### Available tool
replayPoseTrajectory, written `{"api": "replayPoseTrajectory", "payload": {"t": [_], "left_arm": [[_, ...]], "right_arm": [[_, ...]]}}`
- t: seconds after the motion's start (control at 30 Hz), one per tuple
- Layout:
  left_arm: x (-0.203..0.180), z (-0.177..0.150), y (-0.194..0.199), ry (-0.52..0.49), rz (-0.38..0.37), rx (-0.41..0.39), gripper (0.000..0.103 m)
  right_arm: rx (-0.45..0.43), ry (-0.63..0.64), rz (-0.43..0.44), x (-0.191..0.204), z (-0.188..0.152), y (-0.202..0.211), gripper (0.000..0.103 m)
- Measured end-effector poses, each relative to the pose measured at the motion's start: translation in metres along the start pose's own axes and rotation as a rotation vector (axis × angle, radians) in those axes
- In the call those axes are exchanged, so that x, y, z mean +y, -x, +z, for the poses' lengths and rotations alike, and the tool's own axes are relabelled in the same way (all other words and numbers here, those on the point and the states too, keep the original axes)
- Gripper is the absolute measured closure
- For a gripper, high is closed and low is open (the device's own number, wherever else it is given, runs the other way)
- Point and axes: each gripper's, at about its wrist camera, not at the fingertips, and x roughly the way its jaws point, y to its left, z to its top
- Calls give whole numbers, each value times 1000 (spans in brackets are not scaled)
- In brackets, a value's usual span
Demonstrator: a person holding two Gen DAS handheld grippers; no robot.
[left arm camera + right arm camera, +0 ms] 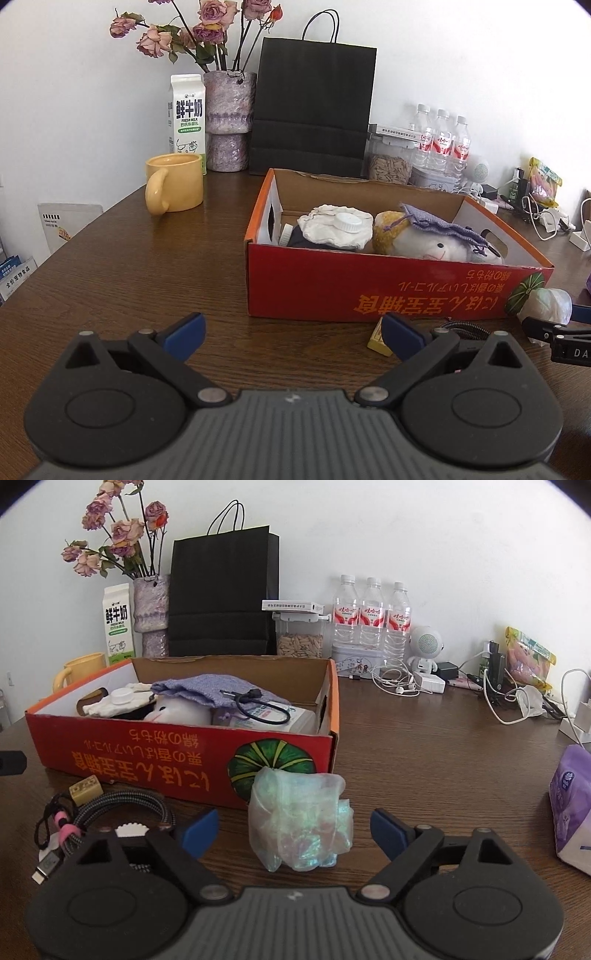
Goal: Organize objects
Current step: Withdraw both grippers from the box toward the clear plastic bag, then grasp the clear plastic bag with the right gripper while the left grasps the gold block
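On the tabletop (pixel 424 746) just near of the red box (pixel 147 753), the crumpled plastic bag (pixel 299 823) sat btwn your right gripper (pixel 291 829) fingers, open, not touching; you needed to centre, then squeeze gently. Left gripper (pixel 293 338) open, empty.

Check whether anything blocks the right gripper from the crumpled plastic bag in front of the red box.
Nothing visible does. The crumpled plastic bag sits on the table directly between the open fingers of the right gripper, with the red box just behind it and the coiled cable off to the left.
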Motion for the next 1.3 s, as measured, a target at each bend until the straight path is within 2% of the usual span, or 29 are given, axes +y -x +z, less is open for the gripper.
{"api": "replayPoseTrajectory", "payload": {"t": [0.07,0.13,0.2,0.4,0.57,0.97,1.3], "left_arm": [[-1,-1,-1,-2,-3,4,0],[-2,-1,-2,-4,-5,10,0],[-4,-2,-3,-7,-8,15,0],[-7,-3,-8,-11,-13,31,0],[-13,0,-16,-9,-15,55,0],[-38,5,-48,-39,1,125,0],[-51,3,-60,-87,22,138,0]], "right_arm": [[15,6,11,1,1,-3,41],[17,4,20,1,1,-3,53],[3,1,22,1,0,-1,55],[-101,17,11,4,-2,17,57],[-146,-3,-13,0,-2,25,57],[-169,-20,-17,-2,-3,29,57],[-165,-26,-4,-3,-3,29,56]]}}
